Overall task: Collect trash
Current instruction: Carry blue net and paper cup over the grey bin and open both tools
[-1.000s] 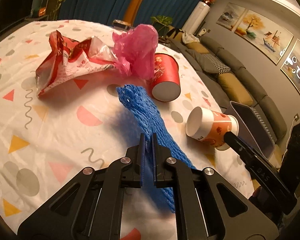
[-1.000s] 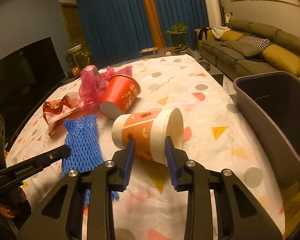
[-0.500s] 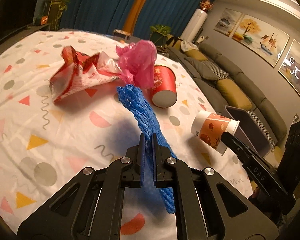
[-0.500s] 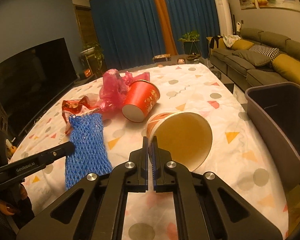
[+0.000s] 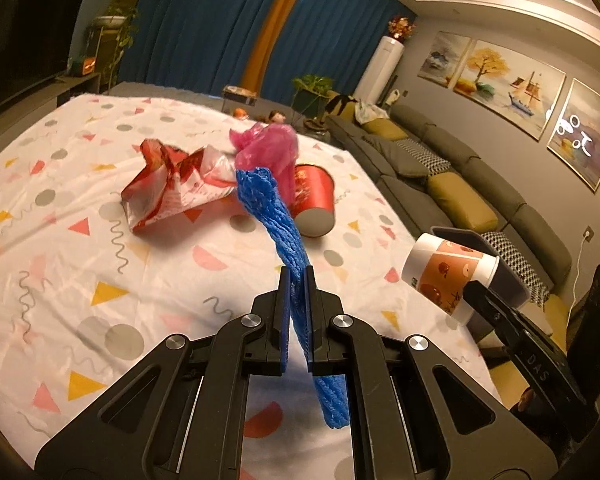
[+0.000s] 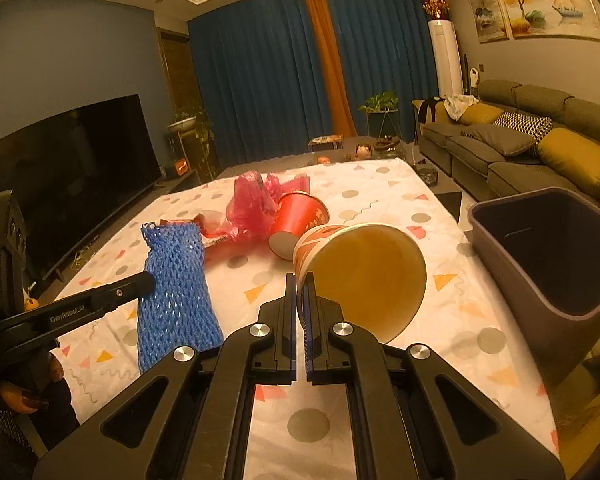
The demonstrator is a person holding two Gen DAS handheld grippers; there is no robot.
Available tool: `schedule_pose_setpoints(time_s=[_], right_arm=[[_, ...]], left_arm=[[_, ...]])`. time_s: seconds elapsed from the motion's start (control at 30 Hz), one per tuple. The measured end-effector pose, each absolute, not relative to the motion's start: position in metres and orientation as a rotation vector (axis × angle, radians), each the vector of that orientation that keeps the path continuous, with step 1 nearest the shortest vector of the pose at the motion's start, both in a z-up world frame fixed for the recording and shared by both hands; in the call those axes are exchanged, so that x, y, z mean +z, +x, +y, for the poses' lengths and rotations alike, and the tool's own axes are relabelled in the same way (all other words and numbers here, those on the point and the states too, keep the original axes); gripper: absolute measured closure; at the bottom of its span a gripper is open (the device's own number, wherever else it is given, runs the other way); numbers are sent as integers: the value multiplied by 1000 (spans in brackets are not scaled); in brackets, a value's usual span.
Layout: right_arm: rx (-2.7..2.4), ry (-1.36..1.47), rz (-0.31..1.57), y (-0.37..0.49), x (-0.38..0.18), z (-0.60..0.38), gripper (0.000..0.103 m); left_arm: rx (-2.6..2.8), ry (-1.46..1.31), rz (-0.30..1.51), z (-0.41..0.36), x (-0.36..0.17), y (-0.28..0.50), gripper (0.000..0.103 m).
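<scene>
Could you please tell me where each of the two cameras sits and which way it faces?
Left wrist: on the left gripper, facing across the table towards the sofa; its fingers pinch a blue foam net.
Right wrist: on the right gripper, facing the curtains; its fingers clamp the orange paper cup rim.
Shared: both show the net, cup, grey bin and the other gripper.

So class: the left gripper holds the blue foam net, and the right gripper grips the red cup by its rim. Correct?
Not quite. The right gripper pinches the rim of the orange-patterned paper cup, as the right wrist view shows; the red cup lies on the table. The left gripper does hold the blue foam net.
</scene>
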State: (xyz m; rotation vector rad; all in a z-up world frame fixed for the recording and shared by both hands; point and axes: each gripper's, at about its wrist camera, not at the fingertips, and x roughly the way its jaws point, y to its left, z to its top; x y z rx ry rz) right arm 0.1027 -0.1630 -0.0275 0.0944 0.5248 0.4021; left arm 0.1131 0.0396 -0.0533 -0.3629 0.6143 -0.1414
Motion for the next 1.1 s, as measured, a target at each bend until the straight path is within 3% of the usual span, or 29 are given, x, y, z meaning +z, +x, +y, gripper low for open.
schedule_pose_setpoints(time_s=[1.1], right_arm=[[306,126,438,78,-4,-217,99]], left_arm=[[-296,-210,546,-53,-5,130,98]])
